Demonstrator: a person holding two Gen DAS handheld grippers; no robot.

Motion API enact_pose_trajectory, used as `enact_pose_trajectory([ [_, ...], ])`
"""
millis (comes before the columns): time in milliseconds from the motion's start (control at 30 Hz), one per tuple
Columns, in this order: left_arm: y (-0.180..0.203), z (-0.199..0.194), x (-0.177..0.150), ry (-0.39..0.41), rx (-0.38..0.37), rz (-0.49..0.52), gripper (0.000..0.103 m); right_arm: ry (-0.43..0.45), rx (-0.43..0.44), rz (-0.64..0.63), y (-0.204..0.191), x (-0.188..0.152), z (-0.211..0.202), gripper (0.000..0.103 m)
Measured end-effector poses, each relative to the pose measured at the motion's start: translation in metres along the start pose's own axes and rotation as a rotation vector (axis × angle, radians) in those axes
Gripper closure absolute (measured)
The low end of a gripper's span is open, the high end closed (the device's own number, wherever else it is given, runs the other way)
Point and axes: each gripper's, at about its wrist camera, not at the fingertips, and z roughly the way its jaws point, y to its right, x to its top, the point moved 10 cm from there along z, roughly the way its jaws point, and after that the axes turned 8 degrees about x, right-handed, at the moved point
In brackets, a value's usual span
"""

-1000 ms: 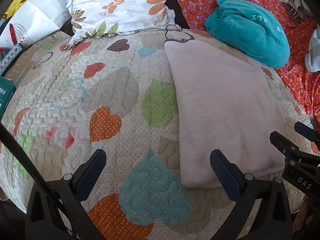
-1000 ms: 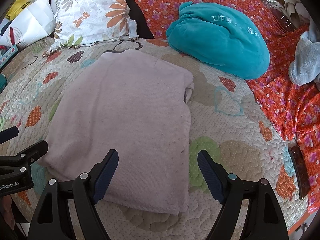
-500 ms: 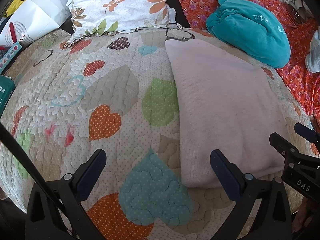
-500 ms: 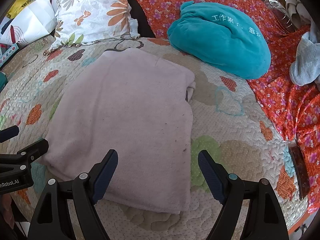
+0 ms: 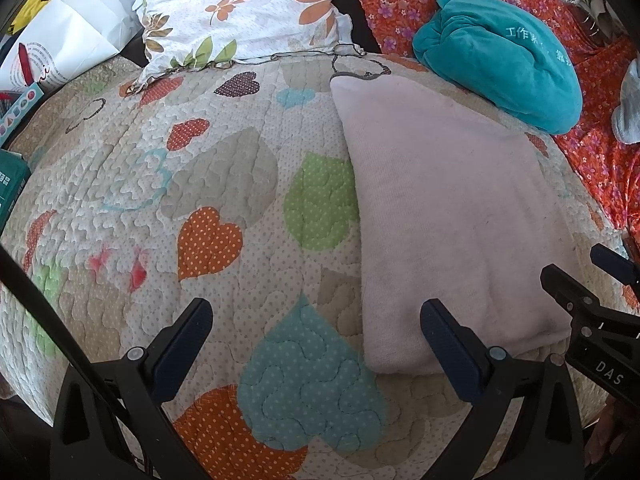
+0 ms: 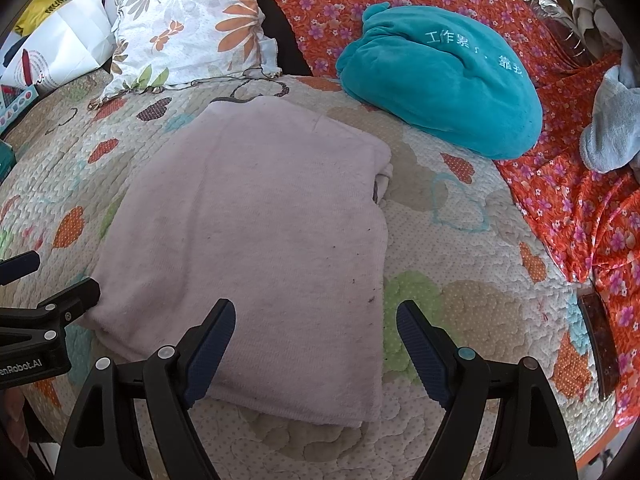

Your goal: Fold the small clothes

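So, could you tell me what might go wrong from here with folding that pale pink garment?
The pale pink garment already lies in layers, so a shallow pinch at its near edge may lift only the top one and undo the fold. A tucked part pokes out at its right edge beside the teal plush cushion; it may slip free when lifted. Both the left gripper and the right gripper are open, holding nothing, above the bumpy heart quilt, which could get pinched too.

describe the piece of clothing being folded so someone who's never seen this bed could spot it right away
Start at the cream quilted bedspread with coloured hearts covering the bed. Between the white floral pillow and the teal plush cushion with white lettering at its head and the near edge lies a pale pink knit garment folded into a flat rectangle. It is the only plain, unpatterned, flat-lying item there.
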Motion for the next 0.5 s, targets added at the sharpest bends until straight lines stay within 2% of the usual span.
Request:
enact_pose_trajectory([
  [500,0.0006,-0.0006,0.0011,0.0,-0.002,0.0,0.0,-0.005,0.003,-0.014,-0.001,0.0003,0.0011,0.016],
])
